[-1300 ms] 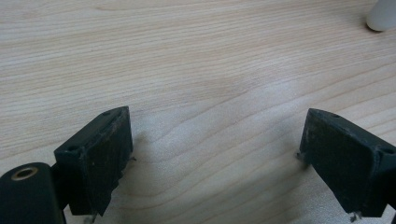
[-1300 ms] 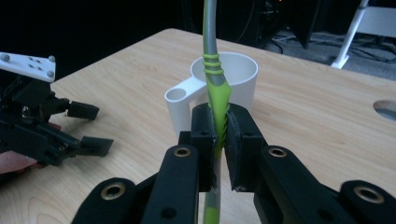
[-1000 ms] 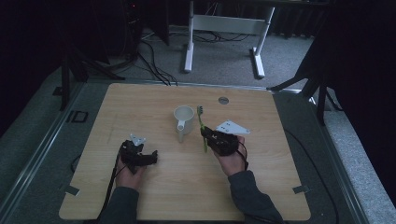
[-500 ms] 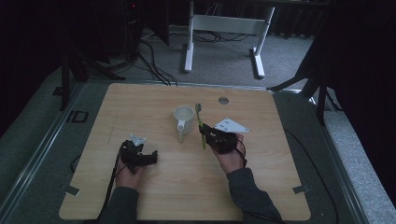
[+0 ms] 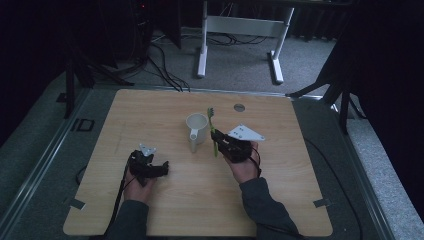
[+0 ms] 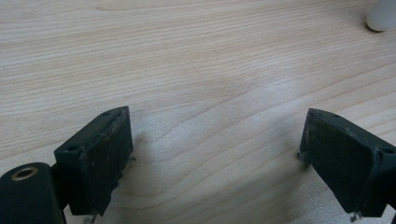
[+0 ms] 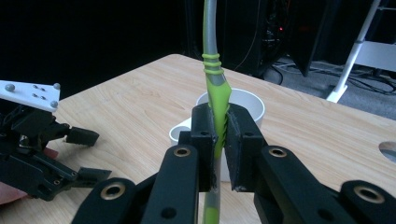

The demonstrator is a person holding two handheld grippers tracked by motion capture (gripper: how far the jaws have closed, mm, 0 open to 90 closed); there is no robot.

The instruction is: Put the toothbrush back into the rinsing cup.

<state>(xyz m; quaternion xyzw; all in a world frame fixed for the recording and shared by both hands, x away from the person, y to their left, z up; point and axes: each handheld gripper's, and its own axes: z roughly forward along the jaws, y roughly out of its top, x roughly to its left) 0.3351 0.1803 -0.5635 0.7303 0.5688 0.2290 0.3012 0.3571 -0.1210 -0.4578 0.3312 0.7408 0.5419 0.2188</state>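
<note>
Tongs on the right (image 7: 219, 135) are clenched on the green-and-grey toothbrush (image 7: 215, 93), gripping it at the ribbed part of the handle with the jaws pressed flat against both sides; the toothbrush stands close to upright, head uppermost, just beside the white cup (image 5: 196, 128) on the side away from the cup's handle; in the right gripper view the cup sits directly behind the jaws, with its rim at about the height of the grip. Left tongs (image 6: 217, 161) rest released, jaws spread wide over bare desk (image 5: 165, 105), well apart from the cup and holding nothing. Probable faults from this position: the lower end of the toothbrush hangs below the rim, so a sideways approach is likely to strike the cup wall and push or tip the cup, since no tongs steady it; the grip is narrow and sits on a slim, curved handle, so contact with the rim may rotate the toothbrush between the jaws; release while the toothbrush is tilted outward, or before its lower end is inside the cup, may drop it onto the desk; the bristle head, being top-heavy, may also overbalance a light cup.
</note>
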